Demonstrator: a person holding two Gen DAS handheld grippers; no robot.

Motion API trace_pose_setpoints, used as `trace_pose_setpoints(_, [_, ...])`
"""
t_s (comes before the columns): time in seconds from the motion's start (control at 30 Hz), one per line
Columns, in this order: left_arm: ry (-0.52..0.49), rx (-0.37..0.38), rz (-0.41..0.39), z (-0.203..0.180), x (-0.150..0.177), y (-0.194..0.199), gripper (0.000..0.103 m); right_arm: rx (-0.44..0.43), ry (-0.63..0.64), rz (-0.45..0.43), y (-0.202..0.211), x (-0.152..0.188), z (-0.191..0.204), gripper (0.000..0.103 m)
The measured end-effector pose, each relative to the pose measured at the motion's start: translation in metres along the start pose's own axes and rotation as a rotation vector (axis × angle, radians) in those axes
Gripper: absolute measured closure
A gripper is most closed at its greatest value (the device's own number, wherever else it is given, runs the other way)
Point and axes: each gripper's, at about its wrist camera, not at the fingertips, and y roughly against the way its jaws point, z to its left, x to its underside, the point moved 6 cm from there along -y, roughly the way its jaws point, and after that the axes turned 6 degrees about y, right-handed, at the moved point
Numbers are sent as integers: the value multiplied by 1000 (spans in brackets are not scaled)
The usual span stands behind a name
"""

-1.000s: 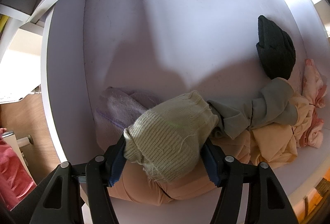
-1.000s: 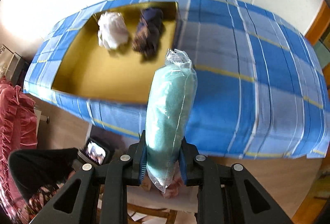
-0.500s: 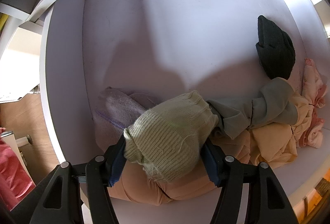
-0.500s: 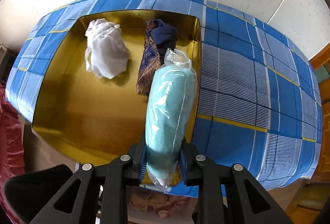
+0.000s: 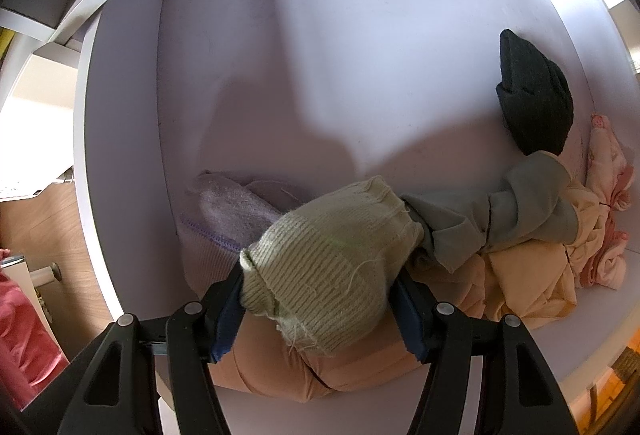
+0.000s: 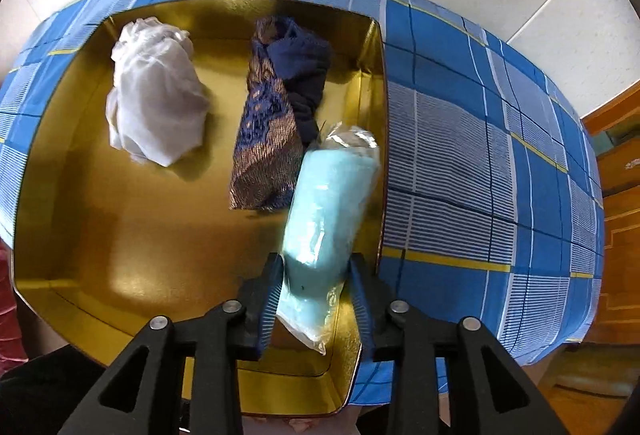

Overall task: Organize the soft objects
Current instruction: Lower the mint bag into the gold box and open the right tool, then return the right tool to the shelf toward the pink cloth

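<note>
Having carried the bagged turquoise roll (image 6: 330, 203) from above the checked cloth (image 6: 460, 163) to over the gold tray (image 6: 120, 235), the right claw (image 6: 316, 299) had just been opening; the roll sat between the loosened jaws, tilting toward the tray's right wall beside the dark blue bundle (image 6: 280, 107) and white bundle (image 6: 154, 95). That looked like a release. The left claw (image 5: 320, 303), unmoved, stayed clamped on the cream knit piece (image 5: 328, 263) inside the white drawer (image 5: 360, 55).
</note>
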Motion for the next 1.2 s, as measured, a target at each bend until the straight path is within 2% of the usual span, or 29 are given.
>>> trace_pose_setpoints(0.33, [-1, -1, 0, -1, 1, 0, 37, -7, -45, -124, 24, -4, -16, 69])
trace_pose_setpoints(0.5, [-1, -2, 0, -2, 2, 0, 37, -63, -55, -186, 40, 8, -20, 69])
trace_pose_setpoints(0.7, [-4, -2, 0, -3, 0, 1, 37, -133, -78, -217, 51, 38, -23, 69])
trace_pose_setpoints(0.93, [-3, -1, 0, -2, 0, 2, 37, -221, -78, -272, 61, 94, -25, 69])
trace_pose_setpoints(1.03, [-3, -3, -1, -2, 0, 3, 37, -250, -83, -256, 55, 118, -26, 69])
trace_pose_setpoints(1.2, [-4, -3, -1, -2, 0, 3, 37, -291, -92, -183, 28, 158, -23, 69])
